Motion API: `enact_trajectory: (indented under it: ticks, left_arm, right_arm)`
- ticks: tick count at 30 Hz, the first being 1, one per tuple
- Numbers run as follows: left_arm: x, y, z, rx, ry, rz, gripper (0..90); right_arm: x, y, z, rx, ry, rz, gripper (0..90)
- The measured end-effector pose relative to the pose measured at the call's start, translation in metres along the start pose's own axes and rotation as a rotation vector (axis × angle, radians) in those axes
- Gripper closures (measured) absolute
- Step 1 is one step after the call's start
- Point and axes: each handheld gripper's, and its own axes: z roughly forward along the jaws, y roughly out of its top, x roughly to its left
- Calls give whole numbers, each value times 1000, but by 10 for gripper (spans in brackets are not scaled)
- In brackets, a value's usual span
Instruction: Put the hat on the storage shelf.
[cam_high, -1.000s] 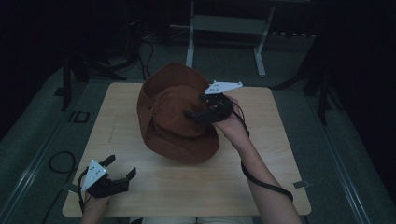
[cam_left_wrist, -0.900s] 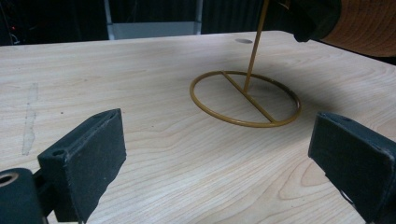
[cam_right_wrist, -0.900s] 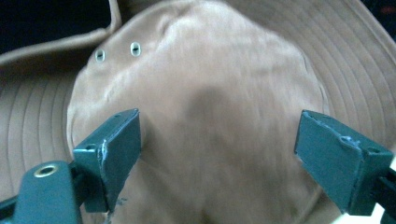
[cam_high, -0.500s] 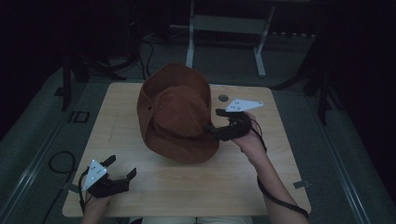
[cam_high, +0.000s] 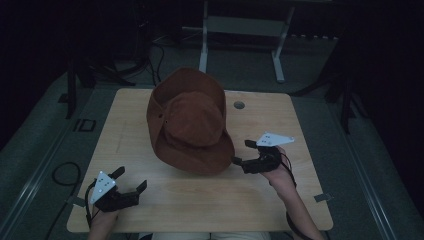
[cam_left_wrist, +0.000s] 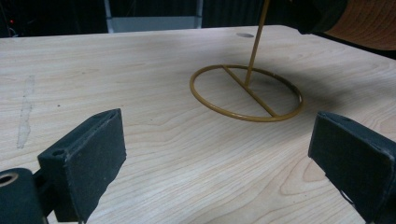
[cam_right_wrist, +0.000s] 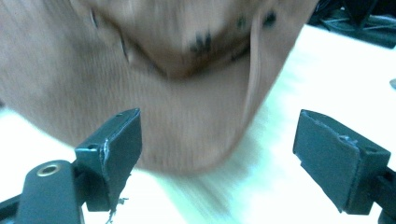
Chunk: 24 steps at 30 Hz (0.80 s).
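Observation:
A brown brimmed hat (cam_high: 189, 120) sits tilted over the middle of the wooden table (cam_high: 280, 200), resting on a thin yellow wire stand (cam_left_wrist: 247, 91) with a ring base and an upright rod. My right gripper (cam_high: 243, 152) is open just right of the hat's lower brim, apart from it; the brim (cam_right_wrist: 187, 93) hangs blurred ahead of its jaws (cam_right_wrist: 219, 158). My left gripper (cam_high: 128, 181) is open near the table's front left corner, nothing between its jaws (cam_left_wrist: 219, 154).
A round cable hole (cam_high: 239, 105) lies in the table right of the hat. A metal frame (cam_high: 240, 30) stands on the floor behind the table. A cable loop (cam_high: 62, 172) lies on the floor at left.
My right gripper has let go of the hat and drawn back toward the front right. The hat stays on the stand. The left gripper has not moved.

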Motion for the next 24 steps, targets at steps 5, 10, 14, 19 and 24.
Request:
enact_trajectory:
  ticks: [5, 10, 14, 19, 24]
  left_arm:
    - [-1, 0, 0, 4, -4, 1, 46]
    - [-2, 0, 1, 17, -9, 2, 47]
    - [-2, 0, 1, 17, -7, 2, 47]
    - [-2, 0, 1, 20, -4, 1, 47]
    - [-2, 0, 1, 19, -4, 1, 47]
  right_arm:
    - [-3, -29, -1, 11, 4, -8, 154]
    - [-5, -54, -3, 58, 10, 2, 154]
    - [-6, -70, -7, 61, -1, 14, 154]
    - [-8, -82, -12, 66, -12, 36, 154]
    - [-9, -92, -21, 59, -41, 25, 154]
